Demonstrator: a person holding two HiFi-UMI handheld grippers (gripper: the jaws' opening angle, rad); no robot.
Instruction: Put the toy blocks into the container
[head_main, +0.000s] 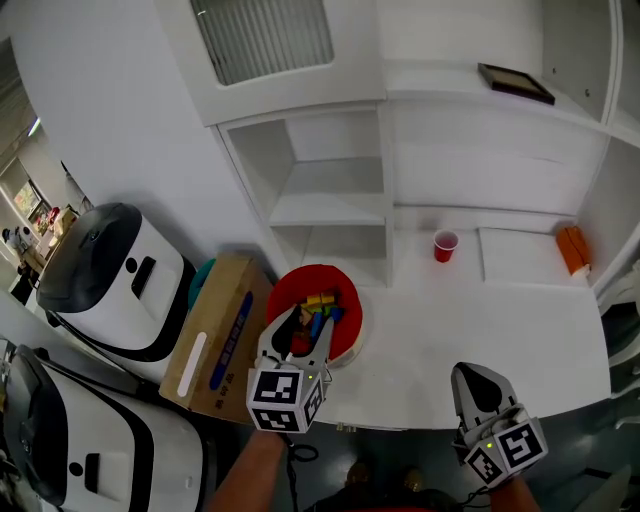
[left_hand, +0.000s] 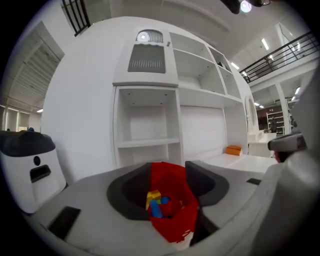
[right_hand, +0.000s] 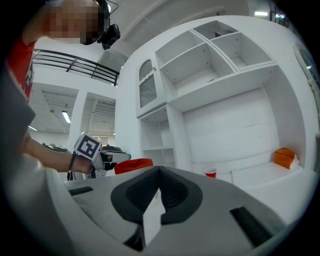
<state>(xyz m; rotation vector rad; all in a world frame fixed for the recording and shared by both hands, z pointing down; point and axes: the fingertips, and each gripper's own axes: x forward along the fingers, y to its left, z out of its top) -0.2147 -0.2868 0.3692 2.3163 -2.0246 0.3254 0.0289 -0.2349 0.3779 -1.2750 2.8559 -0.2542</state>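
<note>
A red bowl-shaped container (head_main: 308, 273) stands on the white table's left part, near the front edge. Several toy blocks (head_main: 320, 305), yellow, blue and red, lie inside it. My left gripper (head_main: 304, 328) hangs over the container's near rim with its jaws open, one finger to each side of the rim's wall. In the left gripper view the red container (left_hand: 172, 225) fills the gap and the blocks (left_hand: 157, 202) show inside it. My right gripper (head_main: 470, 376) is shut and empty at the table's front right; in its own view the gripper (right_hand: 160, 173) points toward the shelves.
A red cup (head_main: 445, 245) stands at the back of the table and an orange object (head_main: 571, 249) lies at the far right. A cardboard box (head_main: 222, 335) and two white machines (head_main: 110, 275) stand left of the table. White shelves (head_main: 330, 190) rise behind.
</note>
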